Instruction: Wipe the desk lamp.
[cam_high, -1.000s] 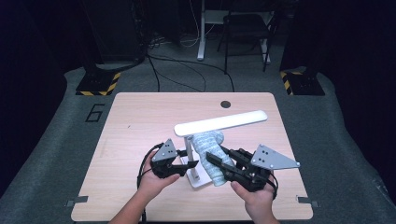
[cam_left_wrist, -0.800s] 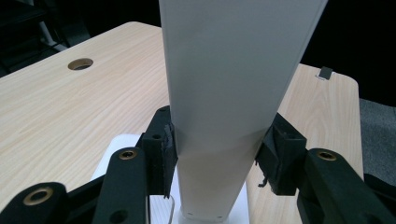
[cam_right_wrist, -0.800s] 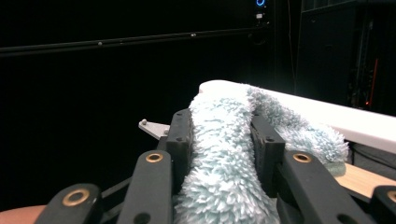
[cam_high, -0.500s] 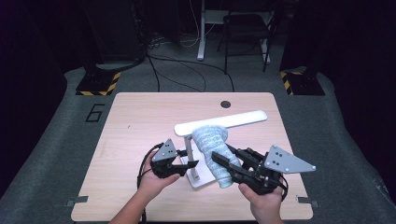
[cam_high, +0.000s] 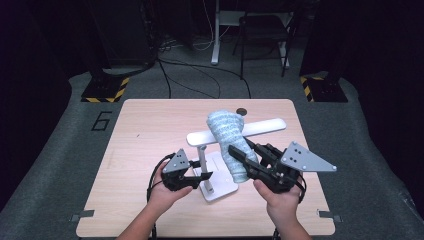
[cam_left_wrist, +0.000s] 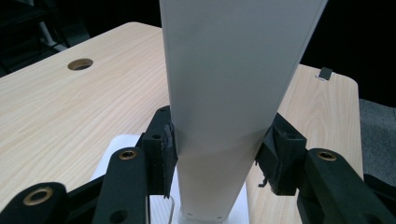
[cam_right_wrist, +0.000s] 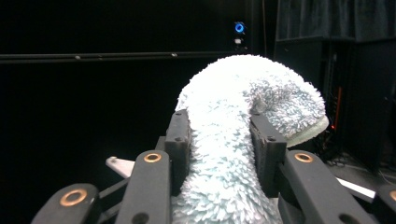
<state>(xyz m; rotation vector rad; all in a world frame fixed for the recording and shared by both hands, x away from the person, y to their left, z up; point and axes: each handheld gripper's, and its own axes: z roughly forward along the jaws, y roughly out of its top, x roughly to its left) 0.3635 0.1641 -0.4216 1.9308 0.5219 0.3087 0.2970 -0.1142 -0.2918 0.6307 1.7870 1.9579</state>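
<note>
Number "6" on the grey floor mat (cam_high: 102, 120), left of table (cam_high: 150, 130)

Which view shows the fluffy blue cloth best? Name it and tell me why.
The high view: the whole blue cloth shows, held by the right gripper above the white lamp. The right gripper view shows its pile close up, pinched between the jaws.

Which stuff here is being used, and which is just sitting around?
Being used:
white desk lamp, gripped by the left gripper
fluffy blue cloth, pinched by the right gripper

Just around:
chair
floor cables
striped black-and-yellow stand feet
</note>
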